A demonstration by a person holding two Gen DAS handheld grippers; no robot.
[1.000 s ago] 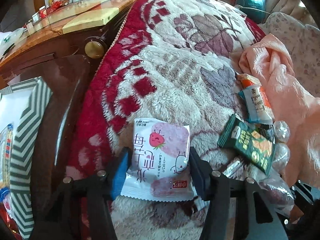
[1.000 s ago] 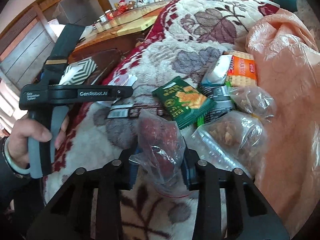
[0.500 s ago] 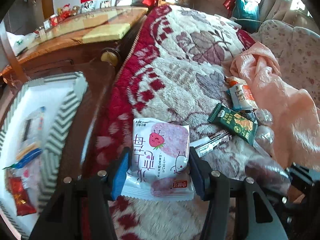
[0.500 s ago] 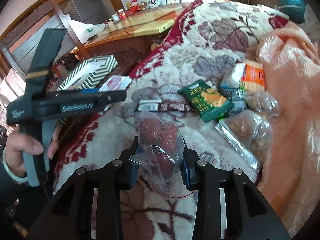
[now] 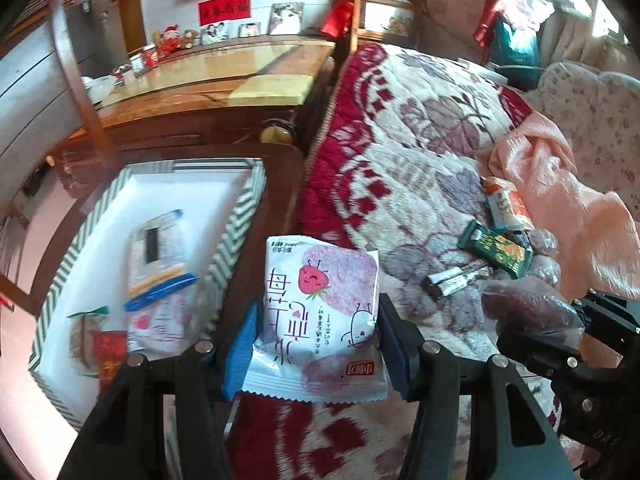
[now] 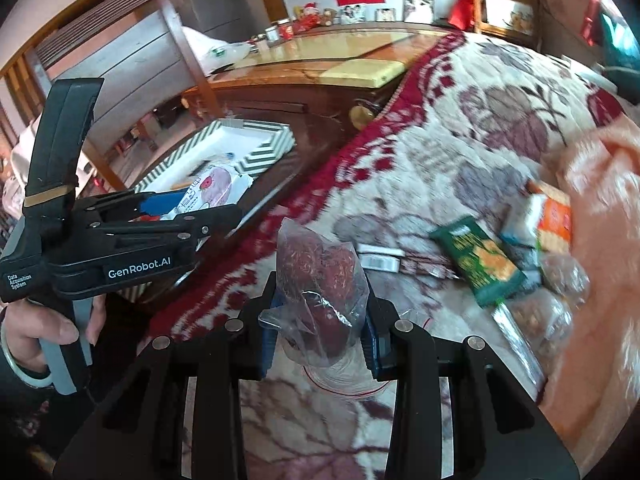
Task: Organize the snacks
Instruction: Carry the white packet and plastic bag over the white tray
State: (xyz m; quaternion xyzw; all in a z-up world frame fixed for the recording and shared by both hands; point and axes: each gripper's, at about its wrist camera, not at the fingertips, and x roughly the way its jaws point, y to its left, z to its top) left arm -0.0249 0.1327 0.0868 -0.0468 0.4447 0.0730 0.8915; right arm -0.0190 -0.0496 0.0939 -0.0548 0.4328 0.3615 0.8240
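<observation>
Left gripper (image 5: 318, 354): jaws clamped on a white strawberry snack packet (image 5: 320, 316), blue pads pressing both side edges, packet upright between them and lifted clear of the blanket (image 5: 420, 168). Below and to its left, a striped box (image 5: 240, 216) with a white inside, sitting on a dark wooden surface beside the bed. Inside the box: a clear packet with a blue band (image 5: 160, 256), a pink-and-white packet just below it, and a red packet (image 5: 106, 356) near the lower corner.

Right gripper (image 6: 318, 342): jaws narrow, pinched on a clear bag of red dried fruit (image 6: 320, 284), bag bunched between the pads and standing up above them. Seen from the left wrist camera as well, the same bag (image 5: 528, 312) at the right edge, held above the blanket.

Left on the blanket (image 6: 480, 128), grouped near a peach cloth (image 6: 600, 240): a green cracker packet (image 6: 480, 258), an orange-and-white packet (image 6: 550, 216), a dark wrapped bar (image 6: 380, 260) with a white end, and two clear bags of brown snacks (image 6: 560, 276), touching one another.

In the right wrist view, a hand (image 6: 44, 332) wrapped around the grey handle of the left gripper (image 6: 208, 196), strawberry packet (image 6: 212, 190) poking out over the near edge of the striped box (image 6: 264, 152).
</observation>
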